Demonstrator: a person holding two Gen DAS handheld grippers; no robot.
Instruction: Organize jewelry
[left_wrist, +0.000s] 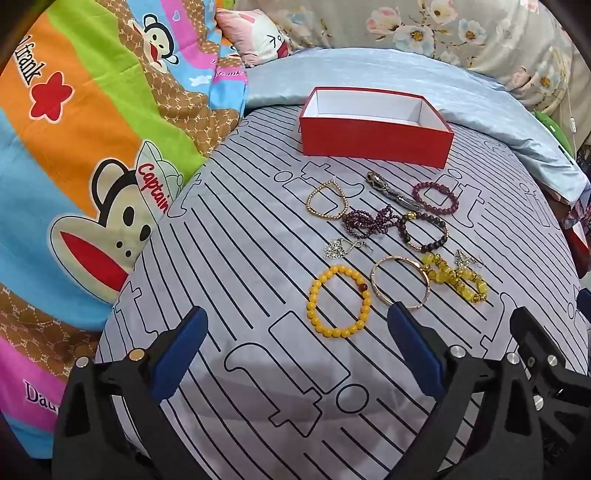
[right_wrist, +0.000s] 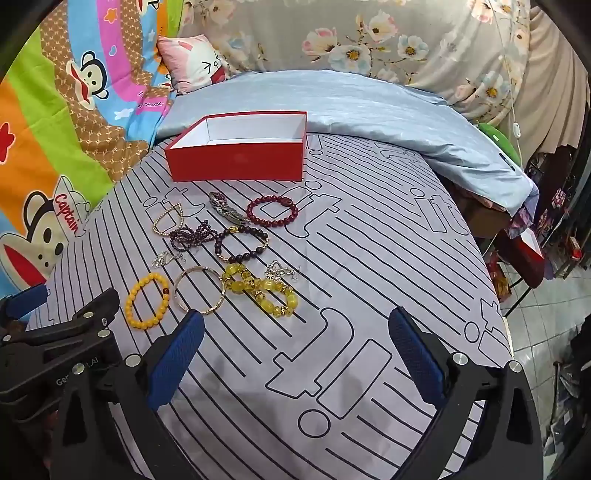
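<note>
Since the box (left_wrist: 376, 142) shows only bare white walls inside and every piece in view lies on the striped bedspread (left_wrist: 240, 258), the task looks unstarted; the box floor is partly hidden by its front wall, so a small item there cannot be ruled out. The left gripper (left_wrist: 297, 325) has its fingers (left_wrist: 184, 350) spread wide with nothing between them, and the right gripper (right_wrist: 295, 328) stands just as wide and just as empty. Ahead of the left fingers, nearest, lie the yellow bracelet (left_wrist: 339, 301) and the gold bangle (left_wrist: 400, 282), the bangle's near edge just at the tip of one finger. Ahead of the right fingers and off to their left side lies the amber bracelet (right_wrist: 262, 288), with a silver charm (right_wrist: 282, 271) beside it. Further out sit the dark bead bracelet (right_wrist: 242, 243), the purple strand (right_wrist: 194, 234), the red bracelet (right_wrist: 272, 210), a gold-bead heart (right_wrist: 168, 219), a second charm (right_wrist: 164, 258) and a metal clasp piece (right_wrist: 225, 212). The box lies beyond them all. By my count ten pieces are left to lift across into it.
</note>
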